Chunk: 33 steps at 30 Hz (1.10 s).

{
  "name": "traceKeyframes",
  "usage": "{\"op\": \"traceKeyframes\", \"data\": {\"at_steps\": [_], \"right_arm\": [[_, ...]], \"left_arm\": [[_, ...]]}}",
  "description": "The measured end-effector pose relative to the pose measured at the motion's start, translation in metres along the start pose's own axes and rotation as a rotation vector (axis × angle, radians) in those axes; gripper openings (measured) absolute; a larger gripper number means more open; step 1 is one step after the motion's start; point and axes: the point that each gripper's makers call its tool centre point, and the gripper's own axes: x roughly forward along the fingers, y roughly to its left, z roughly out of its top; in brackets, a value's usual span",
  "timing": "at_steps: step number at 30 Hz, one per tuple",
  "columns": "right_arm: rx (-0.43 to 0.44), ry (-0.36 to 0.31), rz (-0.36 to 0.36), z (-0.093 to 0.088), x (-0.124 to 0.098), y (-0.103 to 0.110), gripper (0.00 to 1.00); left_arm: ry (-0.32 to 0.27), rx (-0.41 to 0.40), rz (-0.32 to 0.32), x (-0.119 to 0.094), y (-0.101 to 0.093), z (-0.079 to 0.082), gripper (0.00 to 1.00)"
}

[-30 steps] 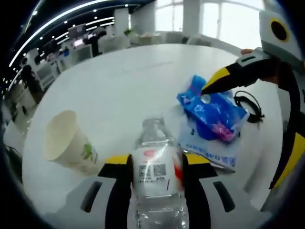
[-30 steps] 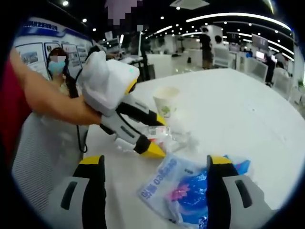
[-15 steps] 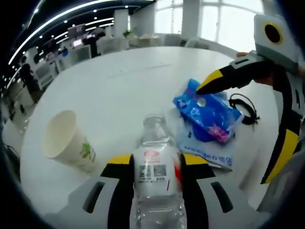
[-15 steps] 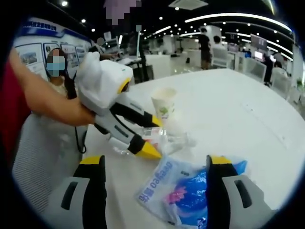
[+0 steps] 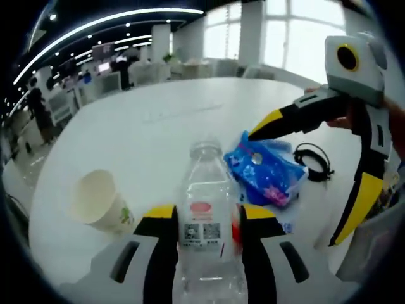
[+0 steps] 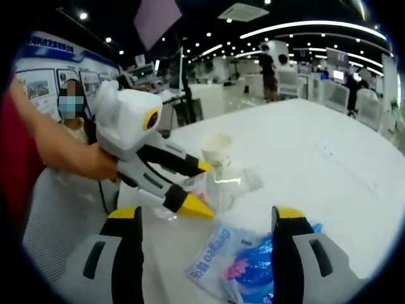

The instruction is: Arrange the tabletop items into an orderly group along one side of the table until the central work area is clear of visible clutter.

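A clear plastic water bottle (image 5: pixel 205 215) with a red and white label sits between the jaws of my left gripper (image 5: pixel 204 218), which is shut on it. In the right gripper view the same bottle (image 6: pixel 223 183) is held tilted above the white table by the left gripper (image 6: pixel 201 188). A white paper cup (image 5: pixel 98 202) stands left of the bottle, and the cup (image 6: pixel 216 149) is upright behind it. A blue plastic packet (image 5: pixel 269 170) lies on the table. My right gripper (image 5: pixel 294 187) is open, its jaws straddling the packet (image 6: pixel 253 269) from above.
A coiled black cable (image 5: pixel 311 161) lies just beyond the packet. The round white table (image 5: pixel 158 120) stretches away with bare surface. A masked person (image 6: pixel 71 101) stands at the left, and a bare forearm (image 6: pixel 57 149) holds the left gripper. Office desks fill the background.
The left gripper has lifted the bottle off the table, so the cup and packet look smaller and lower. The right gripper stayed open over the packet.
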Motion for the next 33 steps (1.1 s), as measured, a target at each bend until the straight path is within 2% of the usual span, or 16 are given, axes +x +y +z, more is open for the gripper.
{"op": "traceKeyframes", "data": {"at_steps": [6,8,13,20,29,33], "right_arm": [[0.028,-0.058,0.001,0.019,-0.007,0.002,0.81],[0.037,-0.085,0.005,0.028,-0.011,0.004,0.8],[0.093,-0.19,0.015,0.057,-0.022,0.007,0.78],[0.152,-0.293,0.027,0.087,-0.036,0.011,0.73],[0.215,-0.387,0.063,0.122,-0.046,0.024,0.63],[0.224,-0.406,0.067,0.132,-0.049,0.027,0.58]], "left_arm": [[-0.059,0.004,-0.012,-0.014,-0.005,0.017,0.35],[-0.095,-0.002,-0.022,-0.021,-0.007,0.026,0.35],[-0.166,-0.009,-0.047,-0.035,-0.013,0.045,0.35],[-0.259,-0.008,-0.073,-0.057,-0.023,0.071,0.35],[-0.346,0.0,-0.113,-0.079,-0.037,0.09,0.35],[-0.374,0.007,-0.124,-0.088,-0.042,0.096,0.35]]}}
